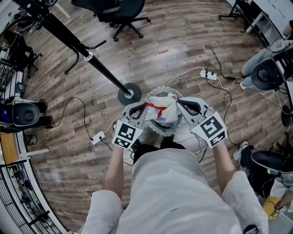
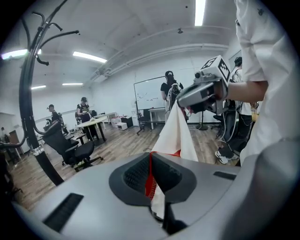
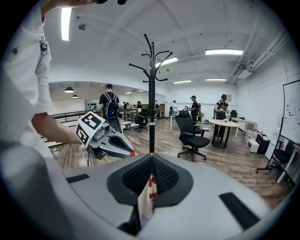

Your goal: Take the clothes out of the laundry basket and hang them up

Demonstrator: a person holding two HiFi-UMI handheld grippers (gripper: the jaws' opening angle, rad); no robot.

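A white garment with red trim (image 1: 163, 111) is stretched between my two grippers above the round laundry basket (image 1: 165, 133). My left gripper (image 1: 145, 108) is shut on its red-edged hem (image 2: 151, 176), and the cloth (image 2: 178, 131) rises from there to the right gripper (image 2: 201, 93). My right gripper (image 1: 178, 104) is shut on a white edge with red dots (image 3: 149, 192). In the right gripper view the left gripper (image 3: 106, 138) shows at the left. The black coat stand (image 3: 151, 93) rises straight ahead; its round base (image 1: 129, 94) sits just left of the basket.
The stand's pole (image 1: 68, 36) slants up to the left. Power strips (image 1: 210, 75) (image 1: 97, 137) and cables lie on the wood floor. An office chair (image 1: 121, 13) is at the top and another chair (image 1: 265, 73) at the right. People, tables and chairs (image 3: 197, 138) fill the room beyond.
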